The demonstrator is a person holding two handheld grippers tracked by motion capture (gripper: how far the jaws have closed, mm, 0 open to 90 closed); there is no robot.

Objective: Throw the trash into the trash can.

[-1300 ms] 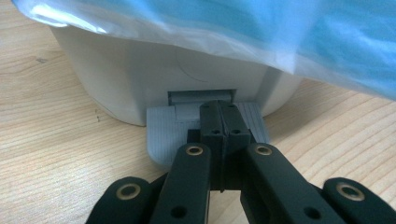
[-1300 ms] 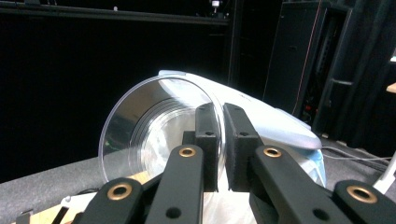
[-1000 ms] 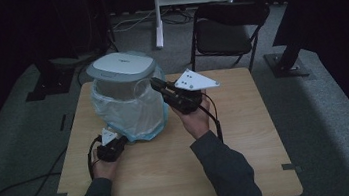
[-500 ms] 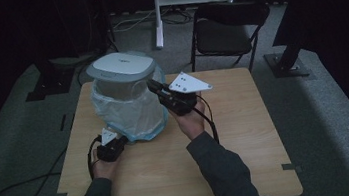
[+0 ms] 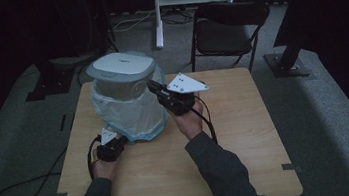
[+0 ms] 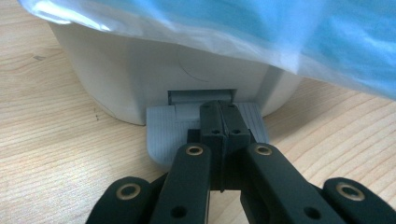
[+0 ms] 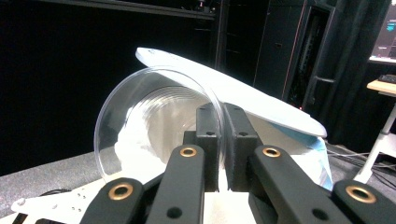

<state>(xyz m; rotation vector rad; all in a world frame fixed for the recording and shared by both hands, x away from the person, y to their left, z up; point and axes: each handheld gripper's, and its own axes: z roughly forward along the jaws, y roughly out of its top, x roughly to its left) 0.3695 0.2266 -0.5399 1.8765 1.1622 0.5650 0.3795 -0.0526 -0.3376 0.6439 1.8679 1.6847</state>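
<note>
The bin (image 5: 126, 91) stands at the surface's (image 5: 228, 141) far left. The left claw (image 6: 223, 122), closed, presses its pedal (image 6: 161, 135). The right claw (image 7: 223, 140) grips a clear cup's (image 7: 149, 126) rim under the lid (image 7: 233, 93); a blue bag (image 5: 137, 117) drapes the bin.

Left gripper (image 5: 117, 143) low near the table, jaws closed, pointing forward. Right gripper (image 5: 153, 86) raised higher, jaws pinched together, angled left; both forearms extended.
</note>
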